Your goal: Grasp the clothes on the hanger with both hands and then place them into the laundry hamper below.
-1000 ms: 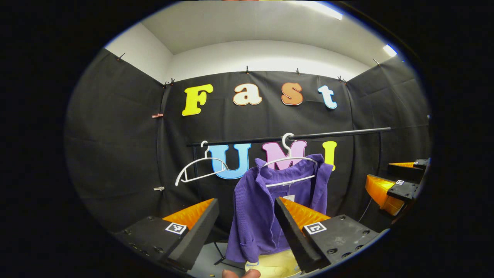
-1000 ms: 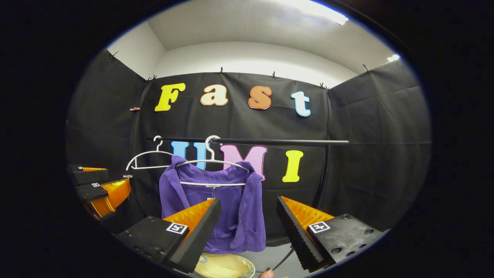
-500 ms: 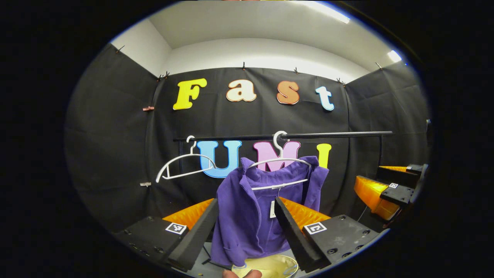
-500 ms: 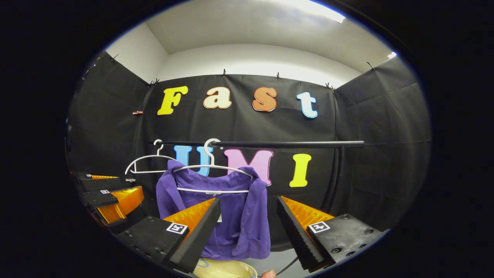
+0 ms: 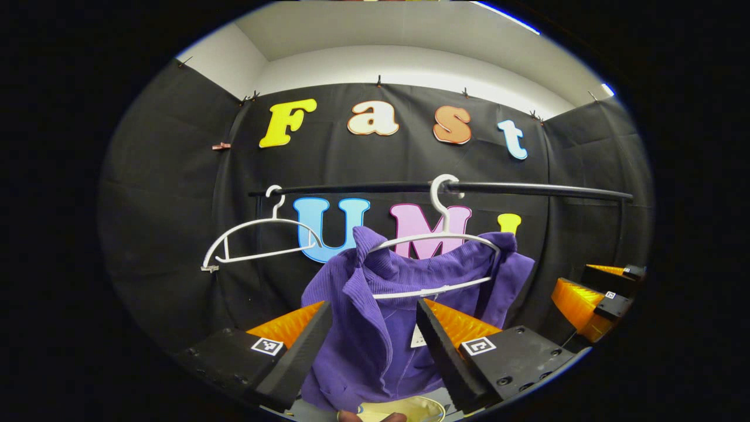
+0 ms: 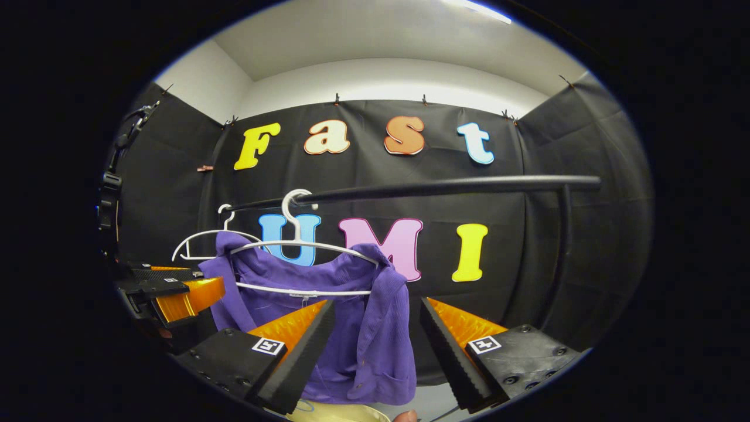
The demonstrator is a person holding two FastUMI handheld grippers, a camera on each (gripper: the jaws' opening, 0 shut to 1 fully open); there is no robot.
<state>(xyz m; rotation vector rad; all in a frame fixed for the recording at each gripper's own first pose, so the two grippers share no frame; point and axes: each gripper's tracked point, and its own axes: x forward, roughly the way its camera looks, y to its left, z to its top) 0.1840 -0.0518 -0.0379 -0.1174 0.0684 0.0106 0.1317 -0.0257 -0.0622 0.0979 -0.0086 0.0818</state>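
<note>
Purple garment hangs on a white hanger between the open left gripper's fingers; right gripper open too.

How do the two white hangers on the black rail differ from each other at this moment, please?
The right hanger carries the purple garment, draped over its shoulders; the left hanger is bare. In the left gripper view the right hanger hangs nearer and looks larger, while the left hanger is farther off and tilted. Both are white and hook over the same black rail.
</note>
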